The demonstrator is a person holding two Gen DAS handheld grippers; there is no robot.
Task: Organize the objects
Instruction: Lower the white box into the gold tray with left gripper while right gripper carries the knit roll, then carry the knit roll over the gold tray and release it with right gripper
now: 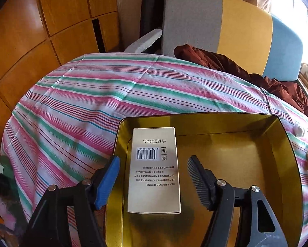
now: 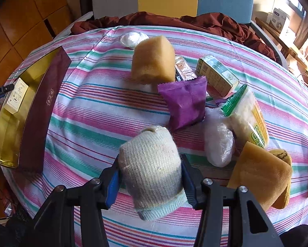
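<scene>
An open box with a gold lining (image 1: 236,123) rests on the striped tablecloth; its maroon outer wall (image 2: 40,111) shows in the right wrist view. A pale flat carton with a barcode (image 1: 154,185) lies on the box floor at its left side, also visible as the carton (image 2: 17,97). My left gripper (image 1: 154,160) hangs over it, jaws apart on either side of the carton with a gap at each pad, open. My right gripper (image 2: 151,158) is shut on a rolled whitish knit cloth (image 2: 152,164), held just above the tablecloth.
Loose items crowd the table's right half: a tan sponge (image 2: 153,59), a purple packet (image 2: 184,103), a green carton (image 2: 216,75), a clear plastic bag (image 2: 218,142), a zip bag (image 2: 248,115), another sponge (image 2: 259,173). A maroon cloth (image 1: 257,76) and a chair back (image 1: 244,30) border the far edge.
</scene>
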